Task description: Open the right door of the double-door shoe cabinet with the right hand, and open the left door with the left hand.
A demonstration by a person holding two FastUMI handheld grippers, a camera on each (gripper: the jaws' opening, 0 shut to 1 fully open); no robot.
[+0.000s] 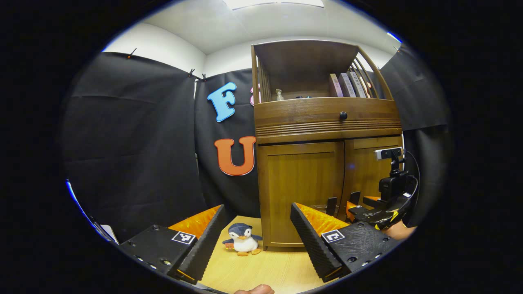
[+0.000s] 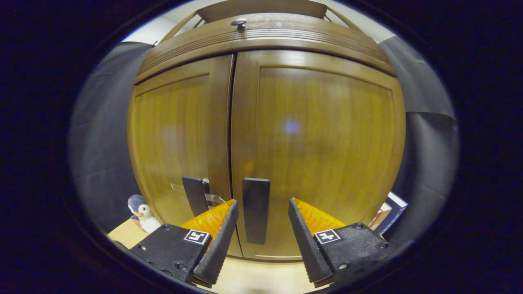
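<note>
Right gripper (image 2: 261,232) wide open and empty, the right door's handle (image 2: 256,210) standing dead centre between its jaws, so ease straight in before closing, while the left gripper (image 1: 258,239) waits spread, holding nothing, its left door (image 1: 302,192) ahead.

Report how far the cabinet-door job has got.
Done: nothing yet; the right door and the left door both sit closed. In hand: the right gripper is open, its fingers either side of the right door's handle, not clamped on it. Left: grip and pull that door, then bring the open left gripper, farther back, to the left door's handle.
</note>
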